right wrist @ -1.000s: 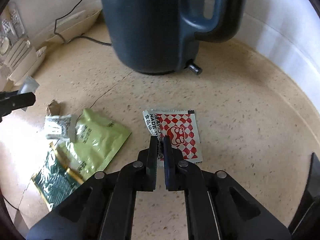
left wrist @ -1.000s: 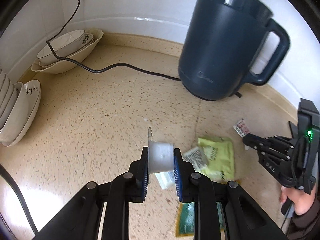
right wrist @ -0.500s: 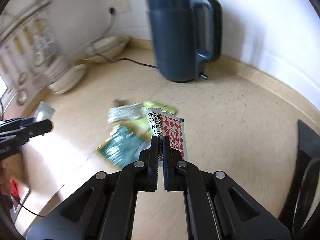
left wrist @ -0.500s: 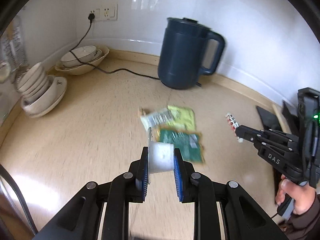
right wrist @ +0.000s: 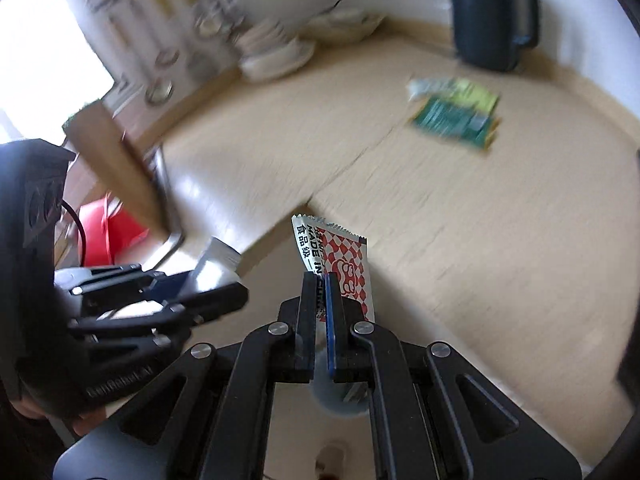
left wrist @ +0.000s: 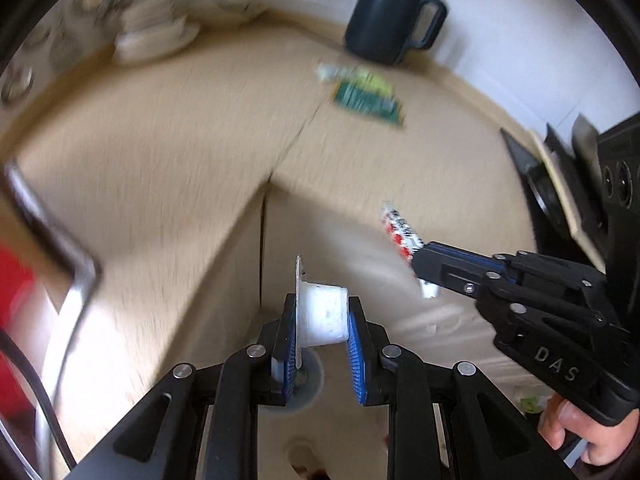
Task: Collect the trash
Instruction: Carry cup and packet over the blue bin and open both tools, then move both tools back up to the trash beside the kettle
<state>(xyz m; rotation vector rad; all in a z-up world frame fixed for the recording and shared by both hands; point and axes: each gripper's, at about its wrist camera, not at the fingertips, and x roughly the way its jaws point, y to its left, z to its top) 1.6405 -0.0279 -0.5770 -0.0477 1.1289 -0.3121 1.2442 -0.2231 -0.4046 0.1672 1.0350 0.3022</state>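
My left gripper is shut on a small white plastic cup with a foil lid, held sideways. My right gripper is shut on a red-and-white checked sachet, which sticks up from its tips. Each shows in the other's view: the right gripper with the sachet at the right, the left gripper with the cup at the left. Both hang beyond the beige counter's front edge. Green packets and a pale wrapper lie far back on it.
A dark kettle stands by the back wall, stacked bowls at the back left. A red object and a metal rim sit low at the left. Black items lie on the right. A grey round shape lies below the grippers.
Both grippers have pulled far back from the kettle and packets, past the counter's edge, each still holding its piece. The views are now motion-blurred.
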